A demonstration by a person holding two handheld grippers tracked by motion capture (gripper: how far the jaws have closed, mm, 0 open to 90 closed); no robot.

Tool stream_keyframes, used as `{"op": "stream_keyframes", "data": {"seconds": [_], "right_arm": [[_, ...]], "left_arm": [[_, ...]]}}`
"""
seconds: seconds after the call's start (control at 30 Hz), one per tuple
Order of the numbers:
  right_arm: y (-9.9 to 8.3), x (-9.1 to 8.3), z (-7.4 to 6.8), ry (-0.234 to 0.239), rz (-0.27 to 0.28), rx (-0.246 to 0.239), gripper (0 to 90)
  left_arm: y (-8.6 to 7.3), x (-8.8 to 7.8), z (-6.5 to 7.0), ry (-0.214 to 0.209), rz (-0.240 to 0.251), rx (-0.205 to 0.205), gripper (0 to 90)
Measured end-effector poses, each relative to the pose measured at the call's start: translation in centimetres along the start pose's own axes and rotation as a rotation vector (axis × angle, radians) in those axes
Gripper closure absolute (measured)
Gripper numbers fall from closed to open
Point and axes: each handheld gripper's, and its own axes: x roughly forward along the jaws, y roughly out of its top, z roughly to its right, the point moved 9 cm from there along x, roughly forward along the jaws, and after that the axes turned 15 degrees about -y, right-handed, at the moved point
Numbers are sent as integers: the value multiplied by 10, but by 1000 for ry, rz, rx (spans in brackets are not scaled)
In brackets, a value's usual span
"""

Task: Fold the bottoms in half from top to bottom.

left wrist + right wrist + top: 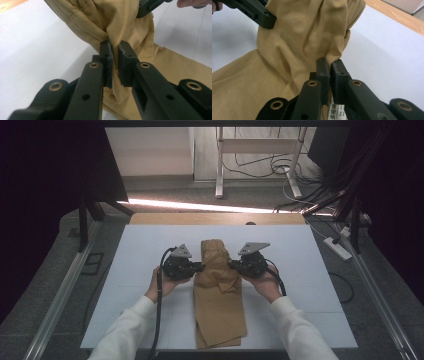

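Tool on our left first: the left tool [200,266] sits at the left edge of the tan trousers [220,305], about a third of the way down from their far end, and in the left gripper view [114,53] we see its black jaws clamped on a bunched fold of the tan cloth, the fabric pinched tight between the pads. Between our two hands the trousers lie lengthwise down the middle of the white counter [135,270], folded into a narrow strip, the far end gathered and lifted into wrinkles, the near end flat and reaching almost to the counter's front edge. To the right, the right tool [234,264] meets the cloth at the opposite edge, level with the left one; in the right gripper view [330,65] its jaws are likewise closed on a fold of the trousers, with a white printed label [335,110] showing just below the pads. Our white sleeves [125,332] come in from the bottom.
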Motion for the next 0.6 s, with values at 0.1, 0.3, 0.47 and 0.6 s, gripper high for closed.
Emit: {"op": "stream_keyframes", "data": {"seconds": [0.1,0.3,0.47,0.6], "right_arm": [[-1,-2,-2,1,4,3,857],[-3,-5,-7,8,8,3,856],[-6,-7,-10,18,7,8,856],[-6,-11,-13,15,15,4,856]], "left_arm": [[-1,-1,3,-2,2,4,819],[-5,-1,7,-4,-3,7,817],[-8,-2,9,-10,0,0,814],[-11,-3,12,-10,1,1,809]]}}
